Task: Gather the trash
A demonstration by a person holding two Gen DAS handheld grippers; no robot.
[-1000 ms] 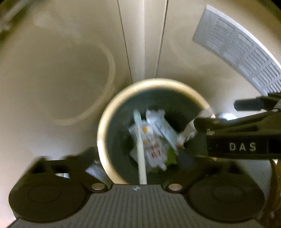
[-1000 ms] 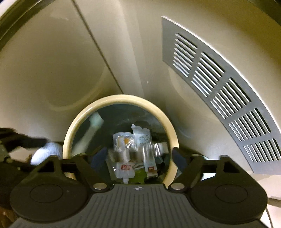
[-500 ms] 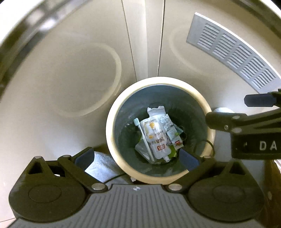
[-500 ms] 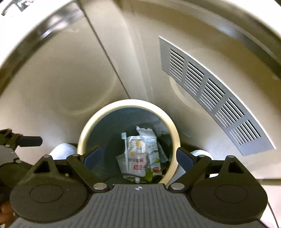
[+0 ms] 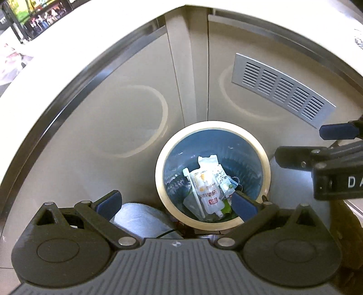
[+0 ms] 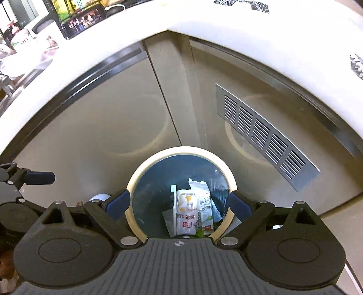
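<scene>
- The trash (image 5: 209, 183) is seen lying at the bottom of a round bin (image 5: 266, 163) with a cream rim and a dark blue-grey inside.
- A white pouch (image 6: 186, 213) with an orange picture and a red label is seen on top; its print is too small to be read.
- A white toothbrush (image 5: 195, 190) is laid beside the pouch, touching it, and a green scrap shows underneath.
- The left gripper (image 5: 177, 204) is held above the bin with its blue-padded fingers (image 5: 109, 203) spread wide and nothing between them.
- The right gripper (image 6: 180, 205) is likewise held wide apart and empty over the rim.
- On the right gripper's body, as seen from the left wrist, the letters "DA" are read before the edge cuts them off.
- Behind the bin, beige cabinet doors (image 5: 118, 127) and a grey slotted vent (image 5: 281, 88) are seen beneath a white countertop (image 6: 204, 20).
- A grey roll (image 5: 140, 219) is seen just beside the bin.
</scene>
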